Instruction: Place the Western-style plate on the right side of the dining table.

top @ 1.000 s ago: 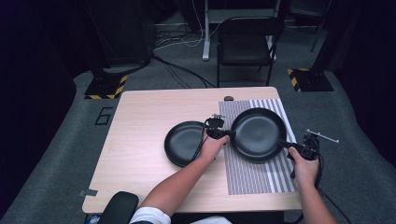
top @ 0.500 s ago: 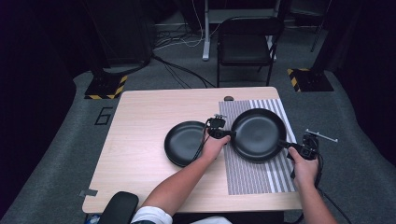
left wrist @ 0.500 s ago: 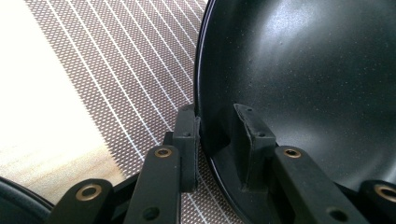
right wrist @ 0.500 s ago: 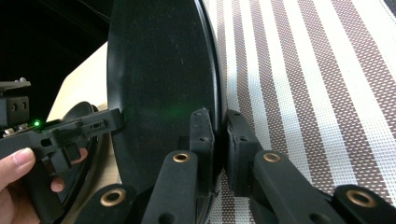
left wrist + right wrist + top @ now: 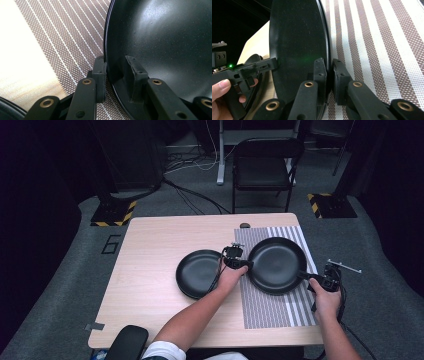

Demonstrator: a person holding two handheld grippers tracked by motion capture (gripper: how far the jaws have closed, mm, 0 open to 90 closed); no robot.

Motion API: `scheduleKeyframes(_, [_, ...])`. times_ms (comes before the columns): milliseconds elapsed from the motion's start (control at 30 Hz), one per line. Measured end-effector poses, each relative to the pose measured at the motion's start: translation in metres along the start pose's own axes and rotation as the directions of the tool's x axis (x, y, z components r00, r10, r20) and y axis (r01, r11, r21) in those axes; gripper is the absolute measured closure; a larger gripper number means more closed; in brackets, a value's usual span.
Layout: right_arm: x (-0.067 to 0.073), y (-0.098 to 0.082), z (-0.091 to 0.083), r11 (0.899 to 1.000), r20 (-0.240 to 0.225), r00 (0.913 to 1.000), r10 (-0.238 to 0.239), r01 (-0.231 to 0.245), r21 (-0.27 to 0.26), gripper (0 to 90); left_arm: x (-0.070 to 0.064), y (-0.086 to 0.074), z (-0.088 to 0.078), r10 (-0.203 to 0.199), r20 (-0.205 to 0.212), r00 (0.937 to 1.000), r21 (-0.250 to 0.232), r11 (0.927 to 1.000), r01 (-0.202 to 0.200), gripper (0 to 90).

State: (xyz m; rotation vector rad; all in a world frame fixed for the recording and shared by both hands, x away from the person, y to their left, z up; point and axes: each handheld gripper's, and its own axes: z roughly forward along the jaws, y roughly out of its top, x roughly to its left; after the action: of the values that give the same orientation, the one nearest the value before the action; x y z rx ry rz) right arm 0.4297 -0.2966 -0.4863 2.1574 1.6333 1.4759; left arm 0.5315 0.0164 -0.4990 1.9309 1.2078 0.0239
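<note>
Both my grippers are on the large round black frying pan [image 5: 277, 265], which sits on the brown-and-white striped woven placemat [image 5: 272, 312] at the right of the table. My left gripper [image 5: 239, 262] has the pan's left rim between its jaws; my right gripper [image 5: 320, 281] is closed at the pan's right edge.

From the high view I can place the two hands but cannot read the jaws. My left gripper view [image 5: 113, 75] settles it on that side: one pad stands outside the pan [image 5: 162, 45] wall, the other inside, and a sliver of gap shows by the inner one, so I cannot tell whether the rim is truly pinched. My right gripper view [image 5: 329, 75] shows its pads pressed tight on the thin rim of the pan [image 5: 297, 40], with my left hand [image 5: 223, 95] and its gripper at the far side.

Just left of the pan lies a smaller round black shallow pan [image 5: 200, 272] on the pale wooden table [image 5: 150, 270]. Beyond the table I see grey carpet [image 5: 90, 250], a black folding chair [image 5: 262, 170], cables and two yellow-and-black striped stand bases [image 5: 112, 212].
</note>
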Motion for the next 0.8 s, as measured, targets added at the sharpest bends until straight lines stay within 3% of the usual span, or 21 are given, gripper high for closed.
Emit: scheduleKeyframes(800, [-0.0086, -0.0006, 0.0059, 0.999, 0.001, 0.9995, 0.033, -0.033, 0.016, 82.4, -0.0063, 0.0, 0.0074, 0.03, -0.06, 0.9978, 0.02, 0.9994, -0.029, 68.7])
